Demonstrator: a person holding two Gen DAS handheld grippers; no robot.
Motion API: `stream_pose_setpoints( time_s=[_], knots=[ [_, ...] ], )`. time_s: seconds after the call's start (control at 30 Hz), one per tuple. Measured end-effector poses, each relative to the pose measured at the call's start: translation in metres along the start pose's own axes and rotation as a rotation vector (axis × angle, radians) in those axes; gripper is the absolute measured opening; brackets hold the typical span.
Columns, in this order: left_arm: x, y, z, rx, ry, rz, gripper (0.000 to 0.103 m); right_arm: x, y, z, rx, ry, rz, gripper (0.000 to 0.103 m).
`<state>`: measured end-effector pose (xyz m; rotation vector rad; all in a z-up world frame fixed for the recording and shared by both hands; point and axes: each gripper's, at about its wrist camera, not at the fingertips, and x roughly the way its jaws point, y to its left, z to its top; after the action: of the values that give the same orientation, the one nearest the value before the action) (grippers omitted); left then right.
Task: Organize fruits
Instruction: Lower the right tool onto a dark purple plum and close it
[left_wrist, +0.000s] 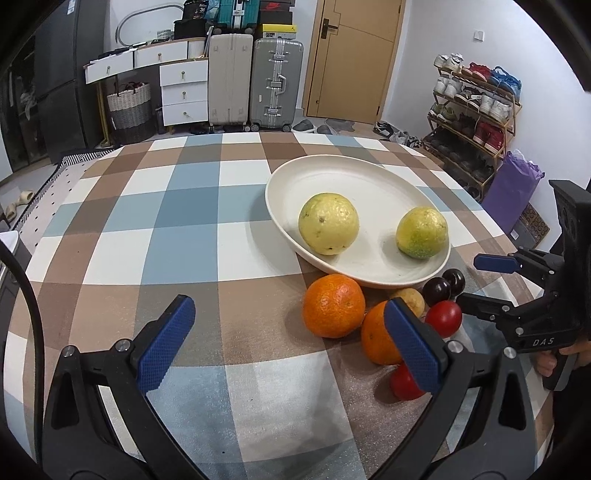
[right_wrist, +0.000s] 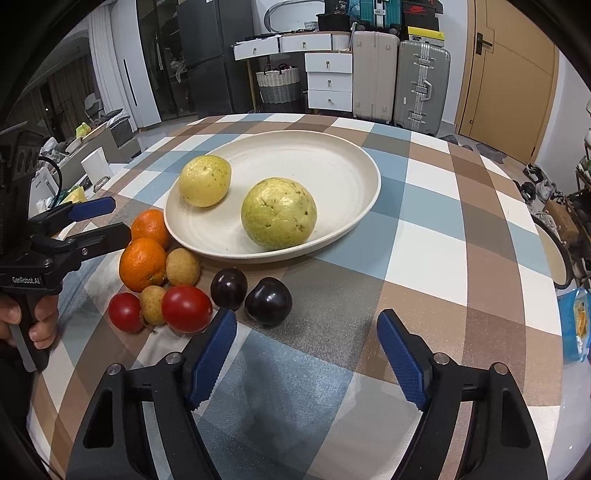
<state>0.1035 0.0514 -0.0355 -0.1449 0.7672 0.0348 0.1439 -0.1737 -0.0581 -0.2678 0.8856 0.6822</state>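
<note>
A cream plate (left_wrist: 325, 177) (right_wrist: 332, 162) on the checked tablecloth holds two yellow-green citrus fruits (left_wrist: 328, 223) (right_wrist: 279, 212). Beside its near rim lie two oranges (left_wrist: 333, 305) (right_wrist: 142, 264), red tomatoes (left_wrist: 443, 317) (right_wrist: 186, 308), two dark plums (left_wrist: 436, 291) (right_wrist: 268, 301) and small tan fruits (right_wrist: 183, 266). My left gripper (left_wrist: 288, 339) is open and empty, just left of the oranges. My right gripper (right_wrist: 306, 354) is open and empty, in front of the plums; it also shows in the left wrist view (left_wrist: 476, 280).
The round table's far edge (left_wrist: 258, 134) faces suitcases, a drawer unit and a door. A shoe rack (left_wrist: 476, 110) stands at right. A blue packet (right_wrist: 574, 325) lies at the table's right edge.
</note>
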Motion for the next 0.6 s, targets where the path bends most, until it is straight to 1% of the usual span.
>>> stream_pose_setpoints(
  time_s=[0.17, 0.27, 0.33, 0.5, 0.6],
  knots=[
    [-0.001, 0.005, 0.001, -0.013, -0.008, 0.007, 0.102, 0.002, 0.000, 0.000, 0.001, 0.009, -0.002, 0.079],
    [-0.001, 0.008, 0.001, -0.023, -0.008, 0.016, 0.102, 0.003, 0.001, 0.001, -0.006, 0.013, -0.002, 0.074],
    [-0.001, 0.008, 0.001, -0.020, -0.010, 0.020, 0.102, 0.005, 0.003, 0.001, -0.014, 0.017, 0.000, 0.074],
    [0.003, 0.008, 0.000, -0.031, 0.008, 0.003, 0.102, 0.008, 0.010, 0.003, -0.049, 0.018, -0.014, 0.065],
    [0.003, 0.008, 0.000, -0.033, 0.002, 0.001, 0.102, 0.008, 0.012, 0.004, -0.057, 0.018, -0.012, 0.062]
  ],
)
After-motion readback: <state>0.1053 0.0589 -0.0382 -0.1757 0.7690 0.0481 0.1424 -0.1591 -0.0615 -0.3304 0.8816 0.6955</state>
